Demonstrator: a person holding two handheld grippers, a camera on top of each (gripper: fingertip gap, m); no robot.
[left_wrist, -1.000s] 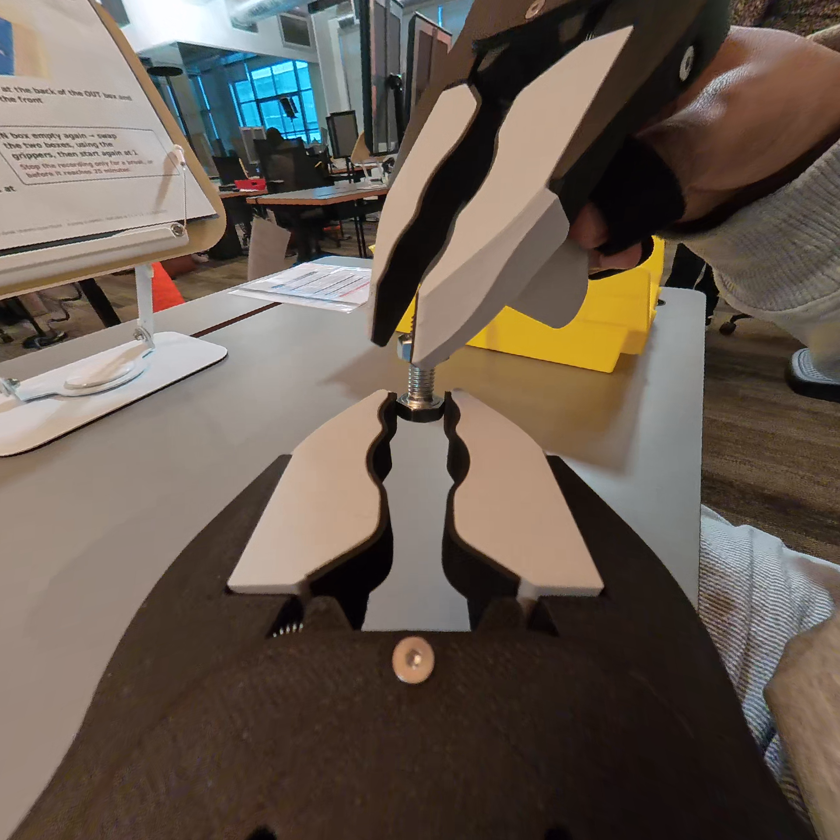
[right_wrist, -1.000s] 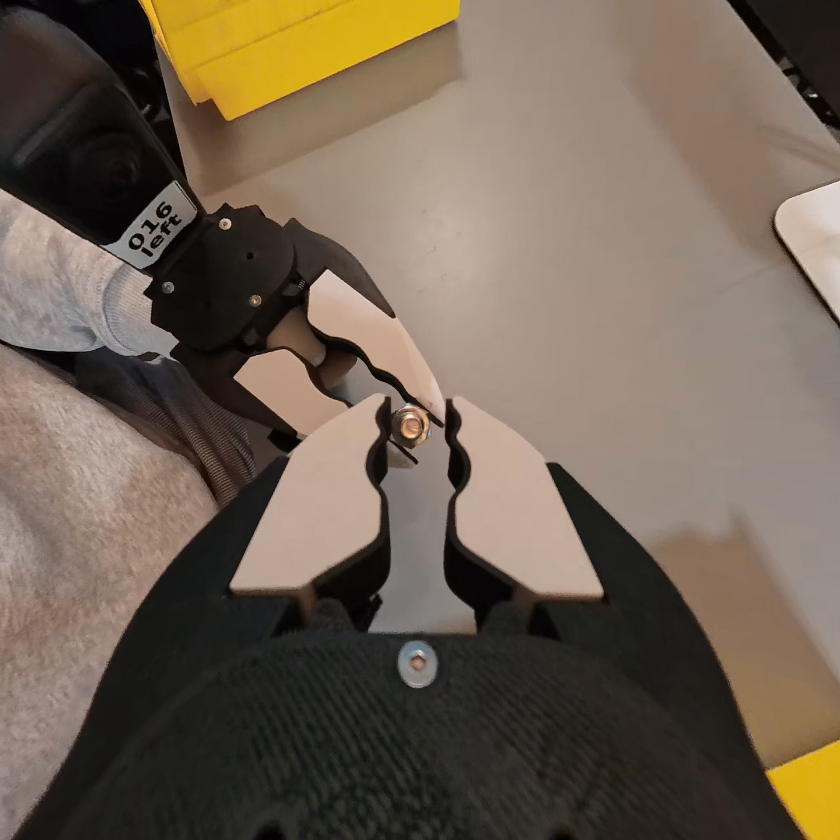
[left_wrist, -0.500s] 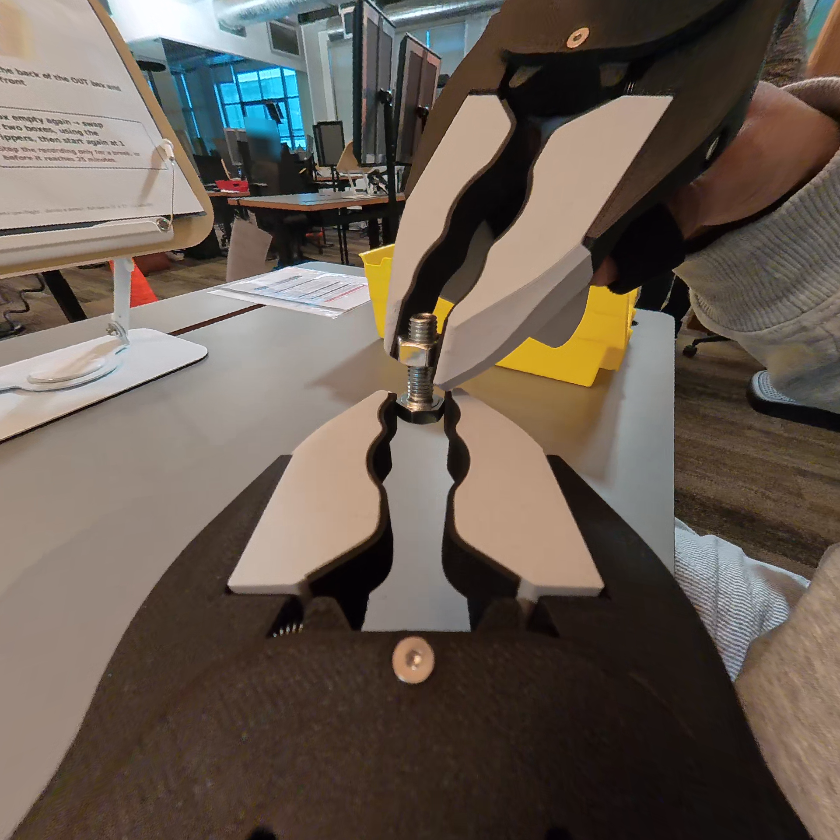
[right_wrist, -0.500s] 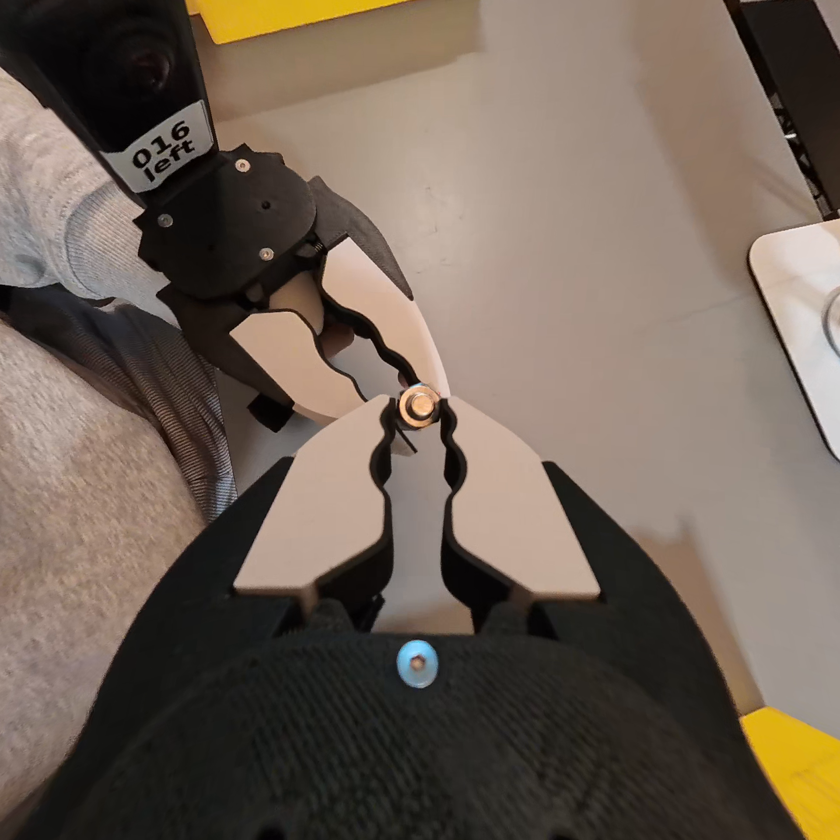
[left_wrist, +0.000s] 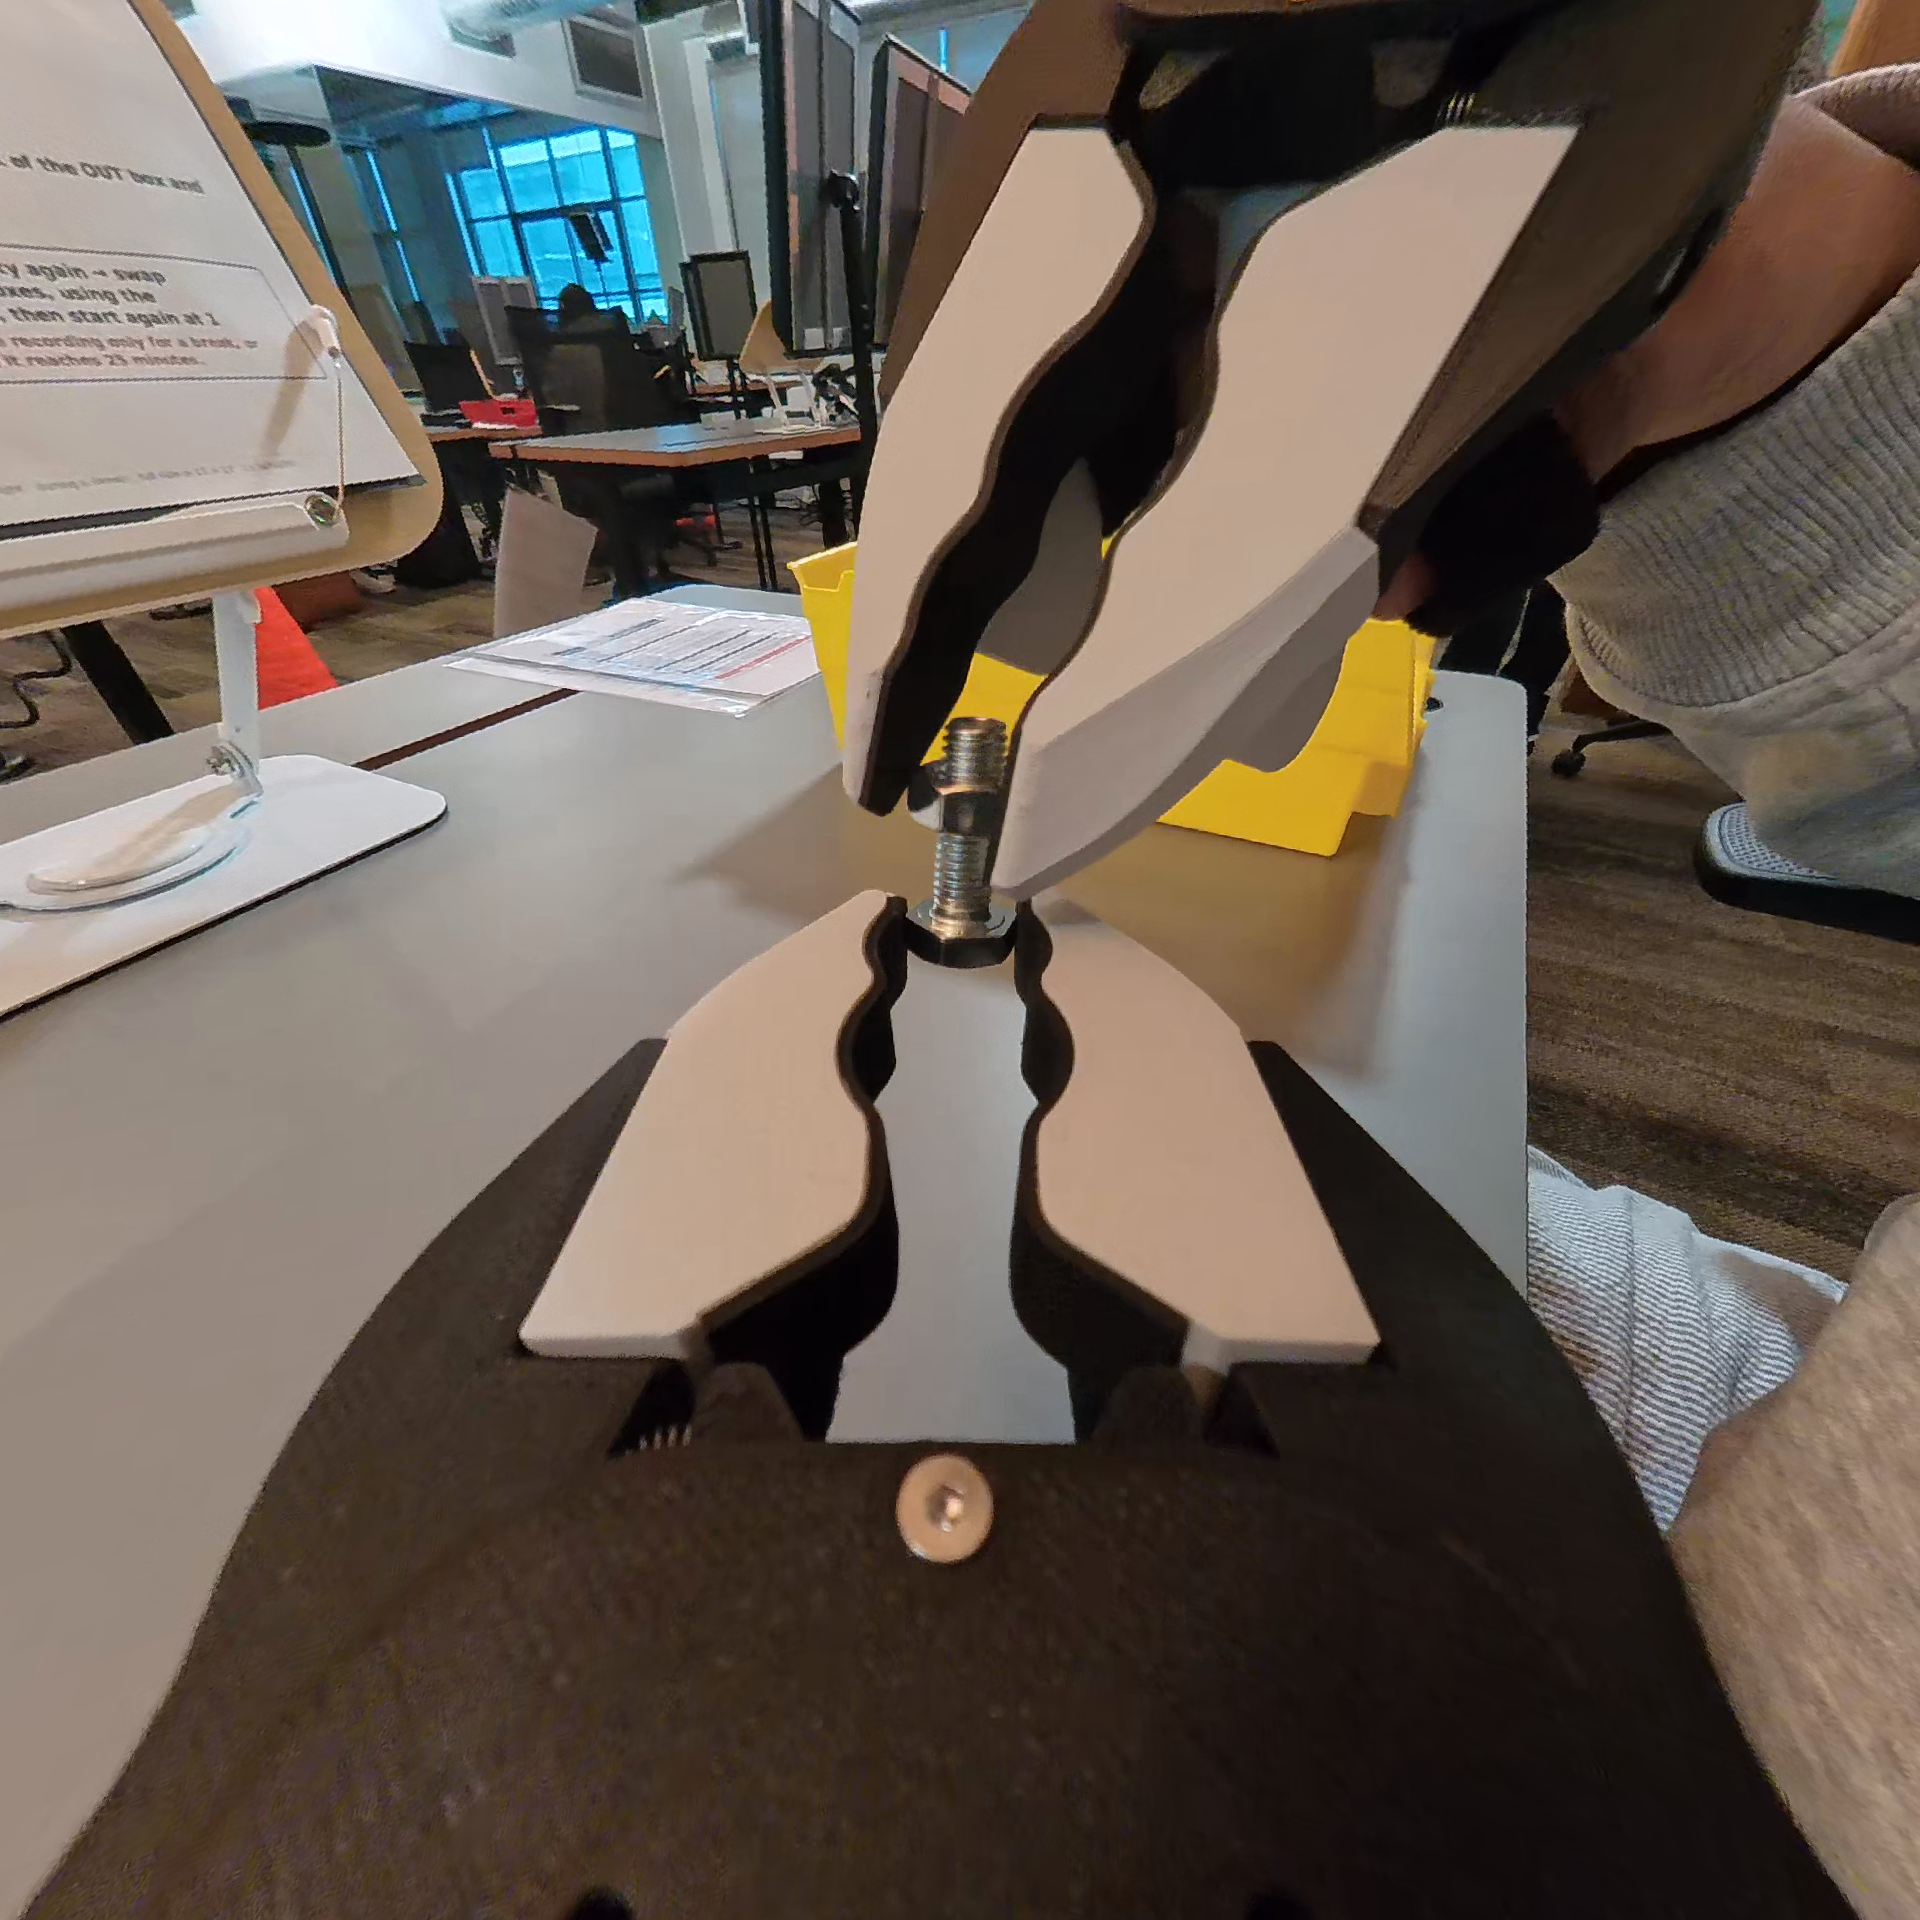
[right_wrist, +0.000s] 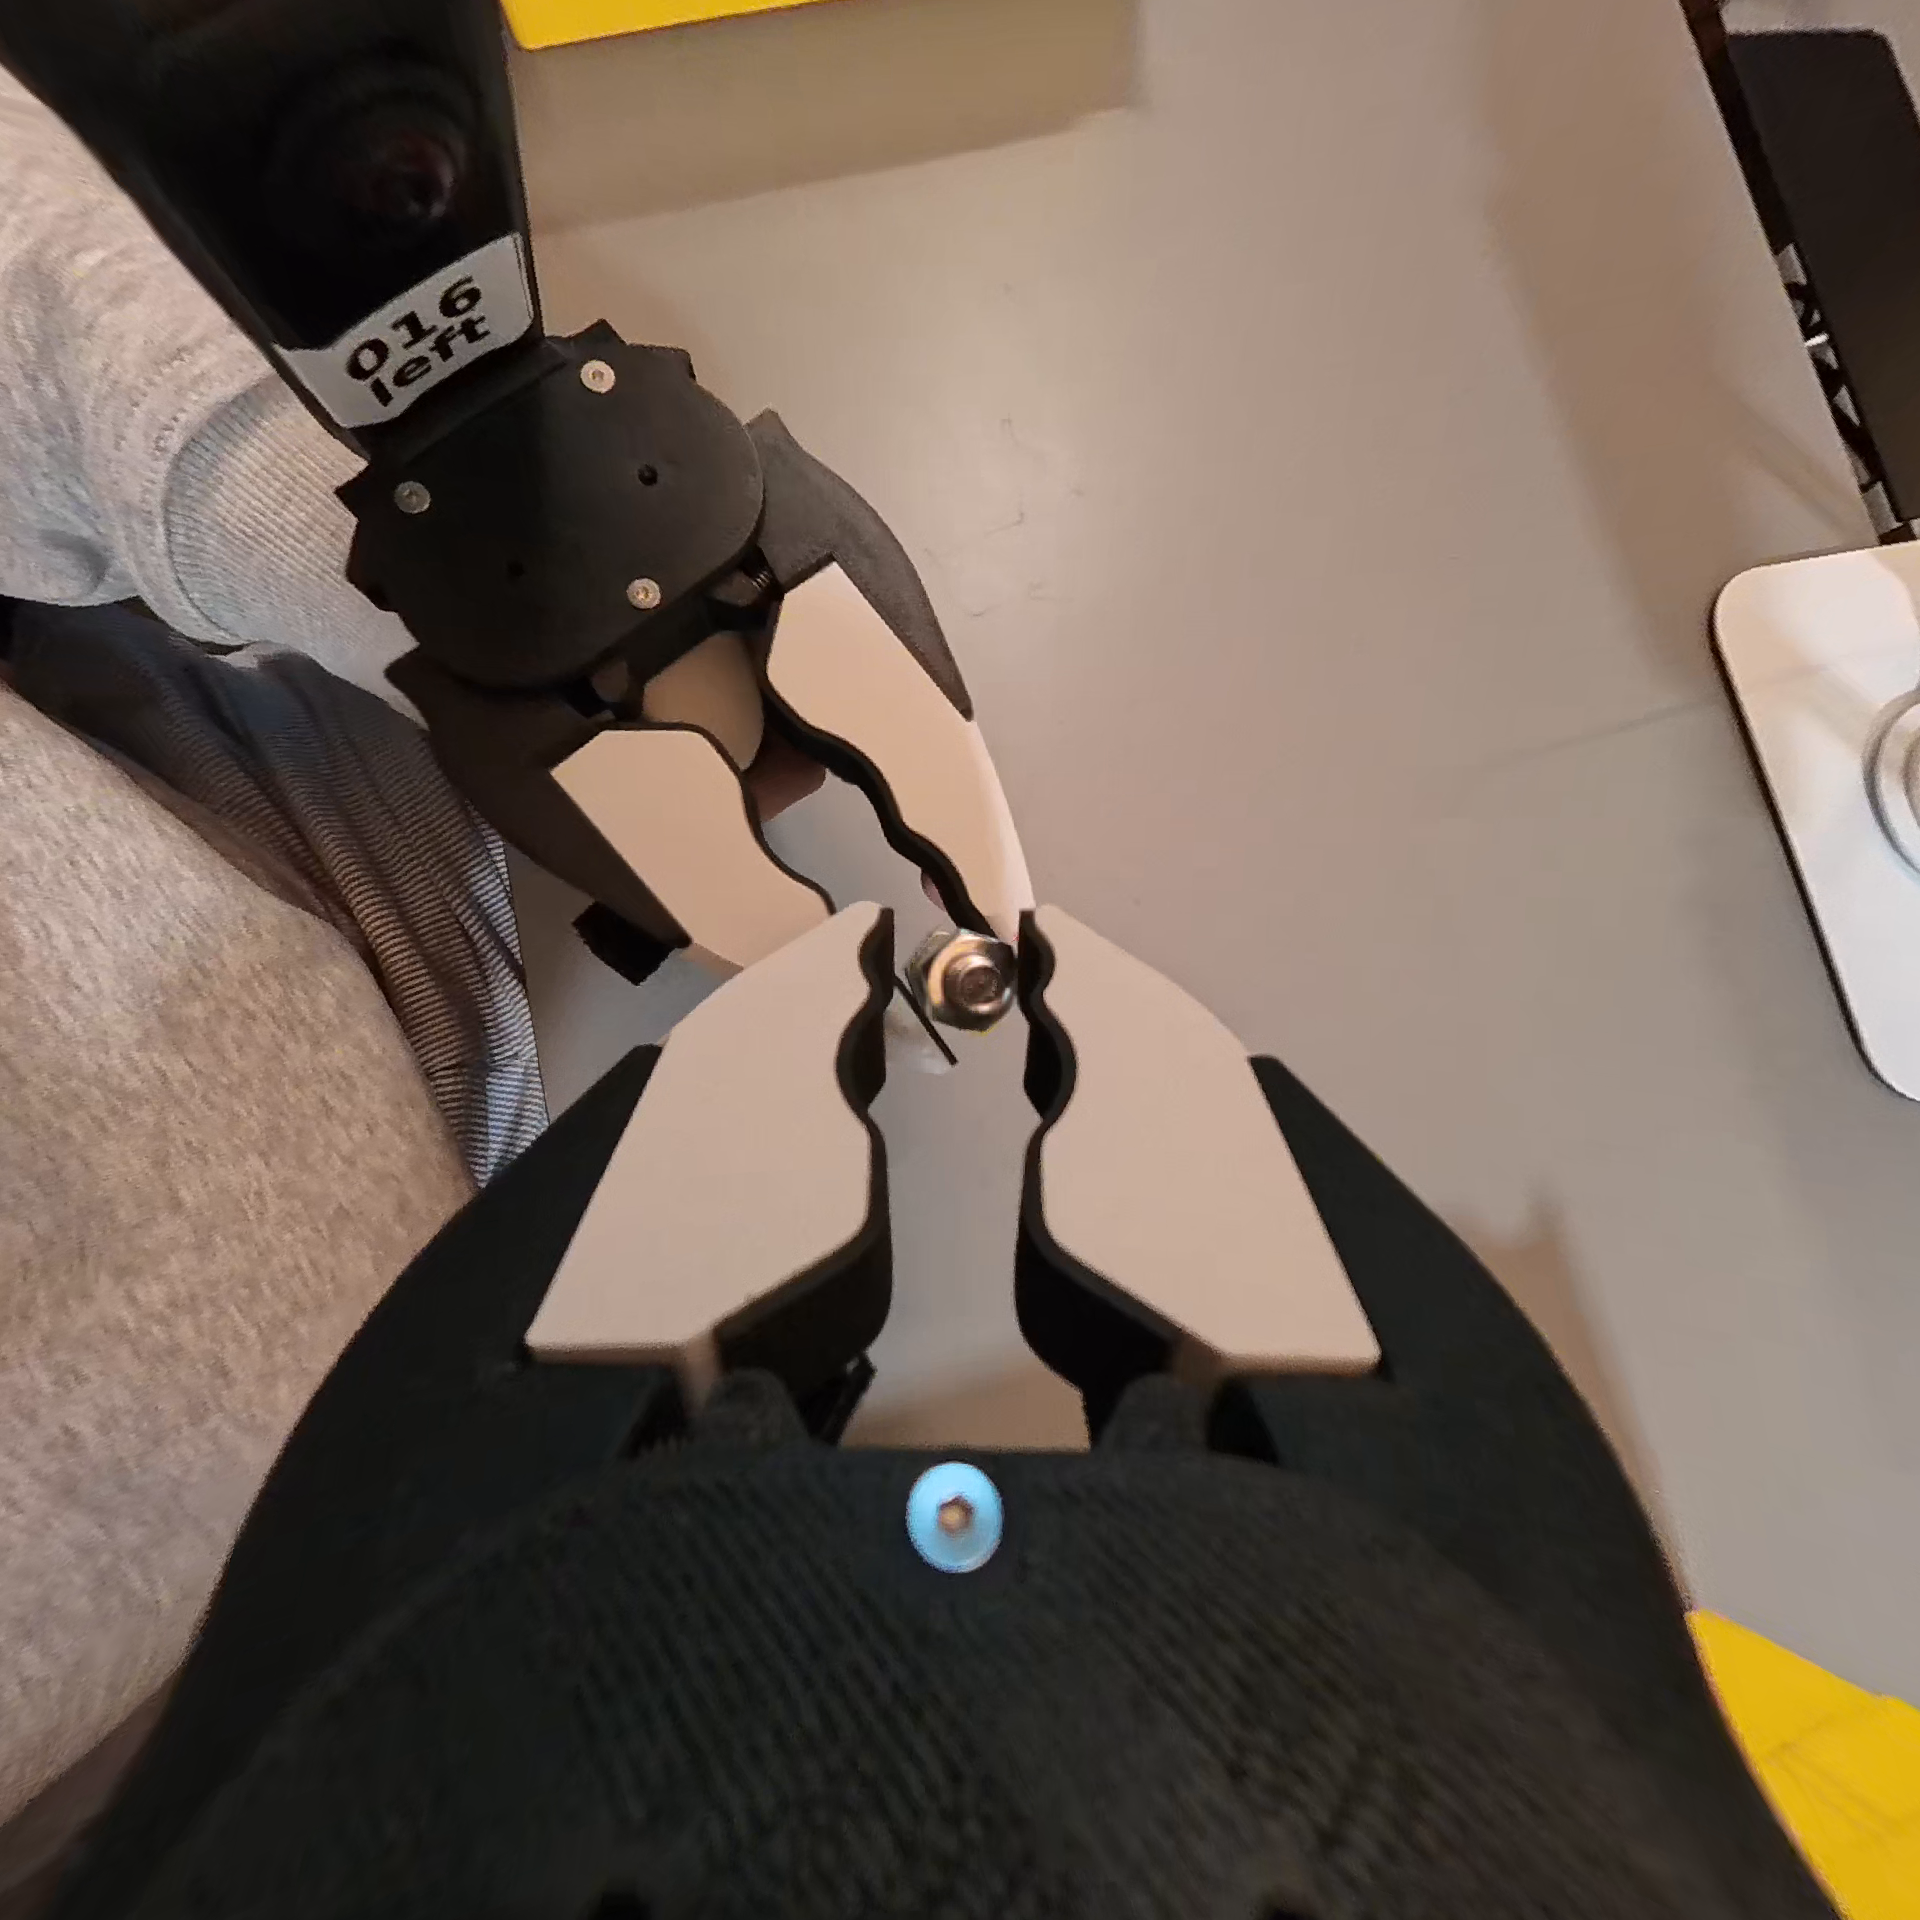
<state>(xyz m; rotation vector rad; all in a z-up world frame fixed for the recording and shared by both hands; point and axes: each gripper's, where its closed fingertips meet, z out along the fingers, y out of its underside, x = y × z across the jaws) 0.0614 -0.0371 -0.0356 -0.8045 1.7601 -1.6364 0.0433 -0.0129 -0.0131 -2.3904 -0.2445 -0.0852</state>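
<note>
Right hand-held gripper (left_wrist: 951, 800) raised, pinching nut (left_wrist: 964, 798), left hand-held gripper (left_wrist: 956, 935) clamping bolt (left_wrist: 961, 883)

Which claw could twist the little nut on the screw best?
Probably the right gripper: its fingertips sit either side of the nut from above, while the left gripper clamps the bolt underneath.

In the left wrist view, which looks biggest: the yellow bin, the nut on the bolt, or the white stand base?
1. Yellow bin and white stand base: alike, both partly hidden, so unranked.
2. Nut on the bolt: smallest, though nearest the camera.
</note>
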